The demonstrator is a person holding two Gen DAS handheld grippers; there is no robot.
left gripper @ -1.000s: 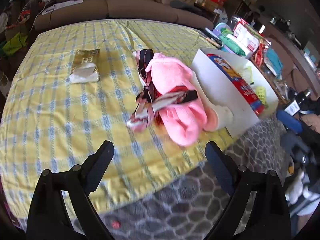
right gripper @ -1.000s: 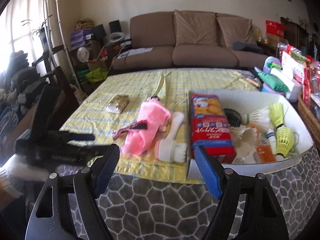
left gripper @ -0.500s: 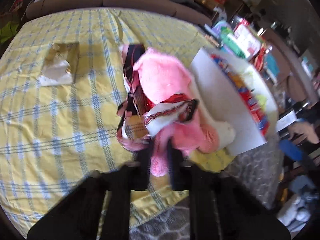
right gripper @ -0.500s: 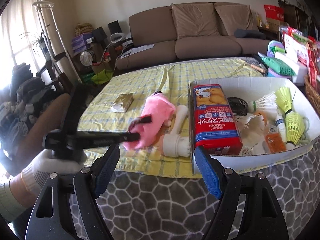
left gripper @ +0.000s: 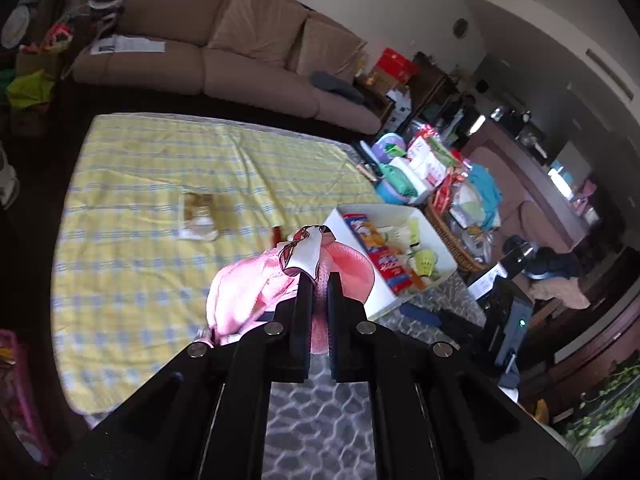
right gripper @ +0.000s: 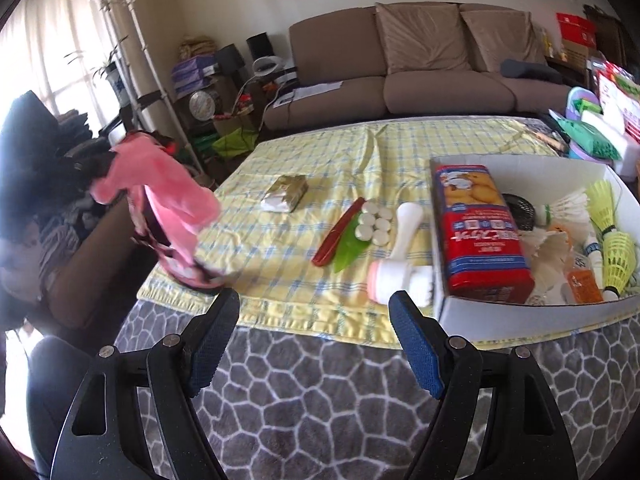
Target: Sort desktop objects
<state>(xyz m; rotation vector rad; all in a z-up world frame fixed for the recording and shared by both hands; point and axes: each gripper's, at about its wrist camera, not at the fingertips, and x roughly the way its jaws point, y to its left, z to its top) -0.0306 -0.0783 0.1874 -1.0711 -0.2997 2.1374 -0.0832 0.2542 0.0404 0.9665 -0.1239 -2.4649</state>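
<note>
My left gripper (left gripper: 318, 280) is shut on a pink fuzzy cloth (left gripper: 244, 292) with a patterned strap and holds it up off the table. In the right wrist view the pink cloth (right gripper: 168, 196) hangs at the table's left edge. My right gripper (right gripper: 312, 320) is open and empty in front of the table. On the yellow checked cloth (right gripper: 400, 148) lie a gold packet (right gripper: 286, 192), a red strip with a green leaf (right gripper: 344, 232), several white discs (right gripper: 374, 222) and a white brush (right gripper: 404, 256). A white box (right gripper: 520, 320) holds a red biscuit pack (right gripper: 476, 228) and shuttlecocks (right gripper: 612, 240).
A brown sofa (right gripper: 420, 68) stands behind the table. Snack bags and containers (left gripper: 424, 168) crowd the far right, beside a wicker basket (left gripper: 452, 236). A grey patterned cover (right gripper: 320, 400) shows at the table's front edge.
My left gripper closed on the pink cloth and lifted it up and to the left. That uncovered the red strip, green leaf and white discs. My right gripper stayed open.
</note>
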